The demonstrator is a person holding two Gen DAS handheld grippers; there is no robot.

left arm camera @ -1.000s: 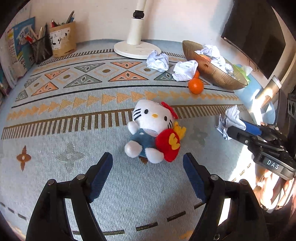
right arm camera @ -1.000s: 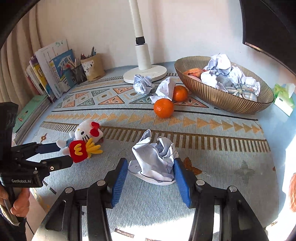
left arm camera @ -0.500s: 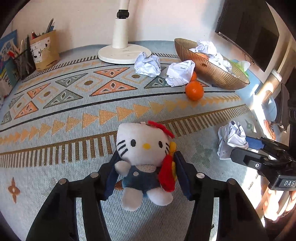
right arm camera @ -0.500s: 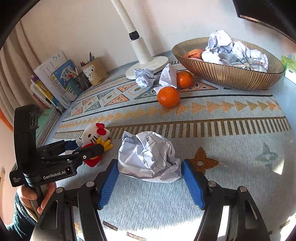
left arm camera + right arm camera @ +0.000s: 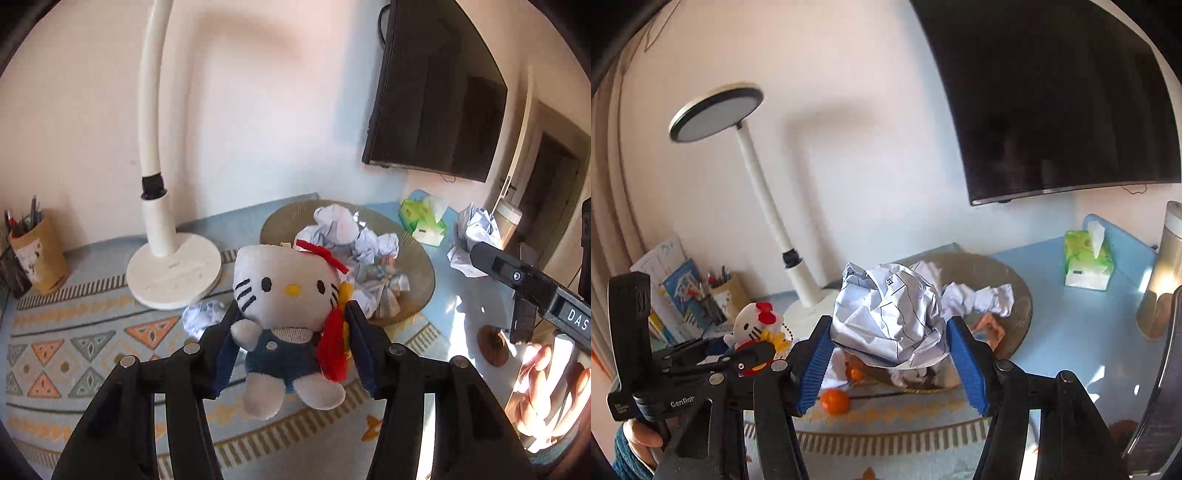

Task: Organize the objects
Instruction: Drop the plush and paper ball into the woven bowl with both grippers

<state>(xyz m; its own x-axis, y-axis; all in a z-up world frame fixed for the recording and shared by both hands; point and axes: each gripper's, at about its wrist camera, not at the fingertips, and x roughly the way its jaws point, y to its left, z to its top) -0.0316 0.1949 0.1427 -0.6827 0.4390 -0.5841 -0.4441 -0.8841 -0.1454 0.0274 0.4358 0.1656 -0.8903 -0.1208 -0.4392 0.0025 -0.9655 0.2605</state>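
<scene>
My left gripper (image 5: 291, 347) is shut on a white Hello Kitty plush (image 5: 288, 295) with blue overalls and a red bow, held up above the patterned mat. My right gripper (image 5: 890, 350) is shut on a crumpled paper ball (image 5: 886, 314), lifted in front of the brown ribbed bowl (image 5: 1015, 288). The bowl (image 5: 421, 266) holds several crumpled papers. The plush also shows at the left of the right wrist view (image 5: 757, 325), and the paper ball at the right of the left wrist view (image 5: 476, 236).
A white desk lamp (image 5: 173, 273) stands behind the mat. A pen holder (image 5: 37, 254) is at the far left, books (image 5: 672, 288) beside it. Two oranges (image 5: 834, 400) lie on the mat by the bowl. A green tissue pack (image 5: 1086, 262) and a monitor (image 5: 1052, 92) are at right.
Both grippers closed on their objects and lifted them off the mat. Both views now tilt up toward the bowl and the wall.
</scene>
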